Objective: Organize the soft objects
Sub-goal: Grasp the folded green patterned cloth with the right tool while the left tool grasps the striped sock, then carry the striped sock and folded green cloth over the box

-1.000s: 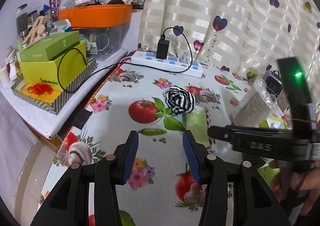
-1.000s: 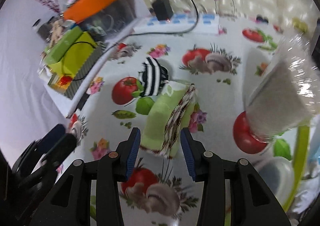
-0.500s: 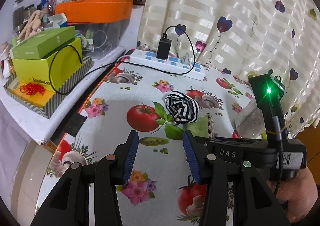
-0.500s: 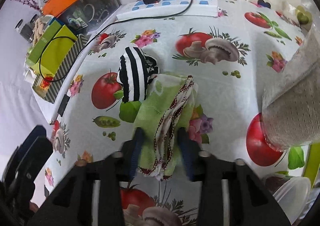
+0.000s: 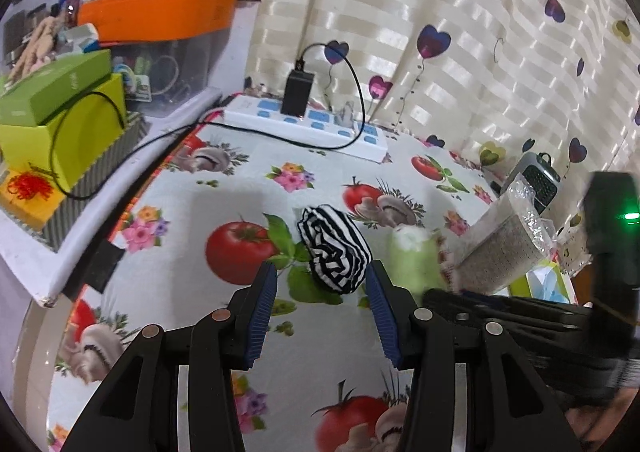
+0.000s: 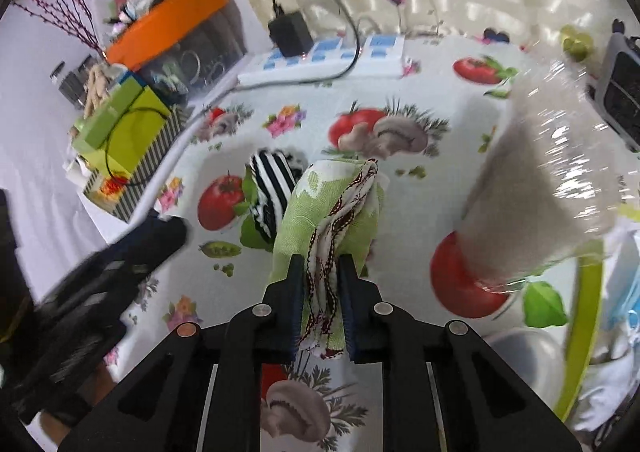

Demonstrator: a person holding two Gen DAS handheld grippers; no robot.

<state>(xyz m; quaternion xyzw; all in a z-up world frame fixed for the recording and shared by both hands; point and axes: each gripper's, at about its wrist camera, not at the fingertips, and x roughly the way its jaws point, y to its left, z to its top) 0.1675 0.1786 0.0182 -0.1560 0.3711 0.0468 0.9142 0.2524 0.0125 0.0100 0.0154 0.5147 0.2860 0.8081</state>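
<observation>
A rolled black-and-white striped cloth (image 5: 334, 248) lies on the vegetable-print tablecloth (image 5: 224, 204); it also shows in the right wrist view (image 6: 270, 188). My left gripper (image 5: 320, 292) is open, its tips on either side of the striped roll's near end. My right gripper (image 6: 320, 292) is shut on a folded green cloth with a red-and-white border (image 6: 332, 216) and holds it just right of the striped roll. The green cloth (image 5: 412, 260) also shows in the left wrist view, blurred.
A white power strip (image 5: 308, 124) with a black charger and cable lies at the table's back. Green boxes (image 5: 60, 116) and an orange-lidded bin (image 5: 160, 16) stand on the left. A plastic-wrapped grey pack (image 6: 532, 188) stands on the right, with a small heater (image 5: 538, 180) behind it.
My right gripper has shut on the green cloth and raised it. My left gripper has moved forward, so its tips now flank the striped roll.
</observation>
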